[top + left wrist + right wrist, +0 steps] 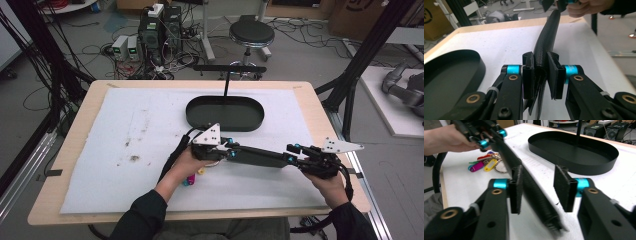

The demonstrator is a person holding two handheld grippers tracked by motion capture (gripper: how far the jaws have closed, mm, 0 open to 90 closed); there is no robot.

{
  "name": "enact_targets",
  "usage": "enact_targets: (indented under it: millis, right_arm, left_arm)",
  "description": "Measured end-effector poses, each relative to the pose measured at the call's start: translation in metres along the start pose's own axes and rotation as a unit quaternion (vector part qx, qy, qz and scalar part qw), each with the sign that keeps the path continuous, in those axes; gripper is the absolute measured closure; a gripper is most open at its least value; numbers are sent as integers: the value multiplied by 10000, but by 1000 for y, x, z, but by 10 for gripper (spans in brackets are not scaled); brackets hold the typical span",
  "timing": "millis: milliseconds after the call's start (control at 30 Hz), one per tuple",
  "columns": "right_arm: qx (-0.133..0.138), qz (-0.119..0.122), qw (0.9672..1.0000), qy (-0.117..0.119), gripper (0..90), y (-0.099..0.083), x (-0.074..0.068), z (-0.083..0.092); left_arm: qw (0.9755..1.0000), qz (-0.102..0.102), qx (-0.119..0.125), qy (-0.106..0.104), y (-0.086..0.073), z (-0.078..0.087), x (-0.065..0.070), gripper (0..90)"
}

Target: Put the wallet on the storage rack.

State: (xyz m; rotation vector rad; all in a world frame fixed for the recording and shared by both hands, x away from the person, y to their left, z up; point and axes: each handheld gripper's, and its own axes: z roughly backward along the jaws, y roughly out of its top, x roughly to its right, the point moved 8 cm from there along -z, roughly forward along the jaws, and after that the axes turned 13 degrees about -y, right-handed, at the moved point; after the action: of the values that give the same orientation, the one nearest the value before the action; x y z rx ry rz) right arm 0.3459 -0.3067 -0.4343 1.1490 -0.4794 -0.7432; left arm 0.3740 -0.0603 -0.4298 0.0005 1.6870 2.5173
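Fingers first: my left gripper (pixel 540 75) has its fingers (pixel 528 72) clamped on one end of a long black pouch (pixel 546 42), pads pressing its textured sides flat. Over on the other hand, my right gripper (pixel 541 188) has its fingers (pixel 516 187) standing apart, and the far end of the pouch (pixel 534 195) runs between them, brushing the one pad while the other stands clear with daylight beside it. So that side is loose, not gripping.

From above, the pouch (pixel 262 156) hangs stretched between the two grippers, lifted off the white mat (pixel 125 150) on the worktop (pixel 65 165), left gripper (pixel 229 149) at one end, right gripper (pixel 295 152) at the other.

How far along? I'd say midway. The pouch is picked up and carried by the left hand alone, and the black oval tray (pixel 225 114) just beyond it sits empty. A bunch of keys (pixel 486 165) with coloured tags lies on the mat under my left hand (pixel 187 162), untouched. What's left, by my reckoning, is getting the pouch settled and dealing with those keys.

Pouch is close in front of the tray, not over it.
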Motion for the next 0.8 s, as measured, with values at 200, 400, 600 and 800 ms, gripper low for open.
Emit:
enact_targets:
  millis: [200,400,600,800]
  right_arm:
    - [145,-246,9991,301,364,4,-2,1]
    - [-35,-60,9977,681,320,0,-15,-5]
    - [-605,149,9938,921,324,-13,-32,-31]
    - [-739,363,9926,887,440,-16,-40,-45]
  left_arm:
    - [9984,528,216,64,-10,21,11,764]
    - [9956,833,350,256,-25,40,20,763]
    - [9928,1049,475,313,-31,49,25,762]
    - [9920,1089,540,335,-34,49,27,760]
